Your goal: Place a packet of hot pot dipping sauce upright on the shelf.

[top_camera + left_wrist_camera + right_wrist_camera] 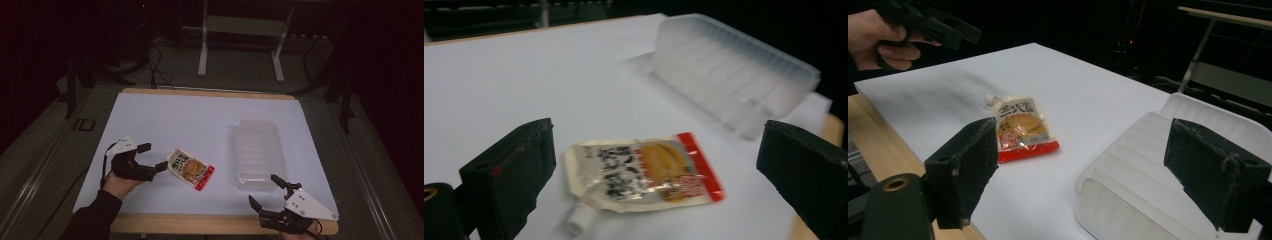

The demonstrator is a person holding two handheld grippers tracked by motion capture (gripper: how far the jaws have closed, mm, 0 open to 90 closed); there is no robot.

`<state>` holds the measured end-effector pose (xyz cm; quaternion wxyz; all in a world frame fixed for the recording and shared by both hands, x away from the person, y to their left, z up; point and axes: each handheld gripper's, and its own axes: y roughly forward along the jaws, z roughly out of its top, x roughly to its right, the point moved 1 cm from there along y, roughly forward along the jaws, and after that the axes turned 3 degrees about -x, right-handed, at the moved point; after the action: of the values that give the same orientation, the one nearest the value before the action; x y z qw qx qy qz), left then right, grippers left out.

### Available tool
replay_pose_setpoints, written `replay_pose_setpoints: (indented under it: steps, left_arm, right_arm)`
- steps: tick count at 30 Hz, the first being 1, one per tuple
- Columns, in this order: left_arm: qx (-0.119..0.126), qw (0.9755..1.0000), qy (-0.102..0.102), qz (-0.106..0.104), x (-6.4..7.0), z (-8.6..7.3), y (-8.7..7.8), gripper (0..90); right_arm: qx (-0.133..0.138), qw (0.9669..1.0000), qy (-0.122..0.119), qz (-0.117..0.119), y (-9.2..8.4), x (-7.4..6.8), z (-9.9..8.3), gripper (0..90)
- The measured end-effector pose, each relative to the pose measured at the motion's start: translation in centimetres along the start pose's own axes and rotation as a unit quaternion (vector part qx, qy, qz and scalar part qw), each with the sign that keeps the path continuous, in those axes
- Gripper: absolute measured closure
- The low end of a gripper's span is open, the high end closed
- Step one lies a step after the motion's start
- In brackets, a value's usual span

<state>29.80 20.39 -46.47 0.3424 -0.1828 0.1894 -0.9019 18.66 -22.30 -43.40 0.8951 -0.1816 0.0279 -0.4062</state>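
The pouch [190, 168] lies flat on the white sheet [175, 120] that covers the desk [220, 224], toward the near edge and a little left of the middle. It is a cream-coloured spouted pack with a red band along its bottom seam and a picture of something golden-brown on the front; black characters run across the upper half (East Asian script, too blurred to read in any view). In the left gripper view the pouch [644, 172] shows its small white cap at the lower left corner, pointing toward the camera, and the red band at the far right end.

The left gripper [152, 157] hovers just beside the pouch at its 9 o'clock, fingers [509, 175] spread wide apart with nothing between them, not touching the pack. A hand [120, 182] holds it from below, with a dark sleeve behind.

At the pouch's 3 o'clock, near but apart from it, stands a clear ribbed plastic tray [257, 152], long side running away from the person. In the right gripper view the tray [1128, 200] sits close under the fingers.

The right gripper [265, 192] is at the tray's 6 o'clock by the near desk edge, its fingers [965, 170] also wide apart and holding nothing.
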Motion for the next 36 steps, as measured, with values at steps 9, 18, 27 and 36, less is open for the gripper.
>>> replay_pose_setpoints:
  steps: [9,18,27,36]
  left_arm:
    - [-0.033,0.9994,0.001,0.014,-0.9,0.3,2.2,3.7]
    - [-0.076,0.9964,-0.017,0.033,-1.8,0.1,5.1,5.1]
    - [-0.104,0.9922,-0.029,0.064,-2.4,-0.7,7.6,15.2]
    - [-0.133,0.9872,-0.045,0.074,-3.4,-1.7,8.8,26.5]
  right_arm:
    - [-0.003,1.0000,0.002,0.006,0.1,-0.1,0.0,14.2]
    - [-0.007,0.9999,0.001,0.009,0.2,-0.2,-0.1,14.3]
    - [-0.010,0.9998,-0.001,0.015,0.3,-0.2,-0.2,14.8]
    - [-0.015,0.9997,-0.001,0.021,0.4,-0.2,-0.2,14.8]
